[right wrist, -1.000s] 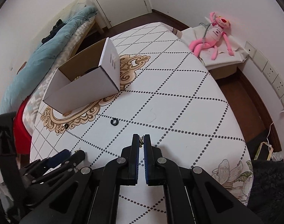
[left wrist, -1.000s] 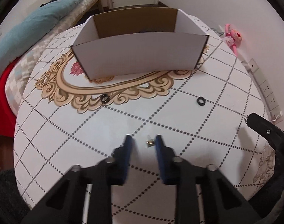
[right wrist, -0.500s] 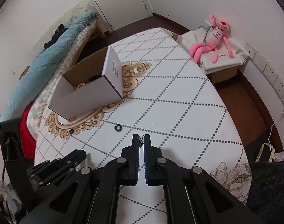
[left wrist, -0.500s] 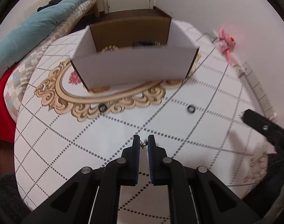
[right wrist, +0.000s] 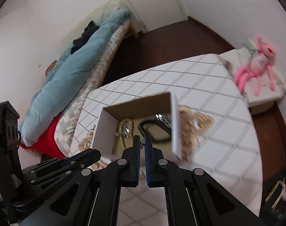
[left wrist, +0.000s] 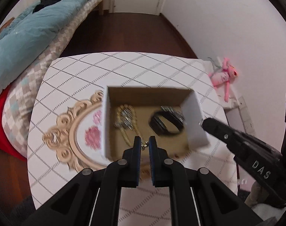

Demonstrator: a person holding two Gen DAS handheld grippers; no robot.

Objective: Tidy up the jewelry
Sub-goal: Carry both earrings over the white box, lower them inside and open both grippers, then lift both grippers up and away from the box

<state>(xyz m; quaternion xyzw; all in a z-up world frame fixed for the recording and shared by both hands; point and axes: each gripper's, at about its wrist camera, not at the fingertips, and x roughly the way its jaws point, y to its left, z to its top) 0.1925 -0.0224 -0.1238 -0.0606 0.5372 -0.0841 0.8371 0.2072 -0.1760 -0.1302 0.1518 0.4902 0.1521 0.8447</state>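
Cardboard shows brown inside the white box (left wrist: pixel 194 124) that both of your tools now hang over, and this is the drop-off step of the tidying. Your left hand-held gripper (left wrist: pixel 144 145) is nearly closed, pinching a small gold earring (left wrist: pixel 144 145) between its blue pads, poised above the near edge of the box opening. Your right hand-held gripper (right wrist: pixel 141 141) is likewise almost shut on a second small metal piece (right wrist: pixel 142 141), which dangles just past its tips over the box interior; it is too small to say whether it is the matching earring. Already lying on the box floor are a gold chain with a sparkly cluster (left wrist: pixel 125 118) on the left and a black band (left wrist: pixel 166 123) on the right, with something silver at the band's far rim. The box stands on the diamond-patterned surface (left wrist: pixel 82 75), partly over the ornate gold frame print. Both views are smeared, so judge your height with care. The next move, as it looks from here, is to bring each tip well inside the walls, then ease the pads apart so each piece falls onto bare cardboard between the chain and the band, not on the rim.
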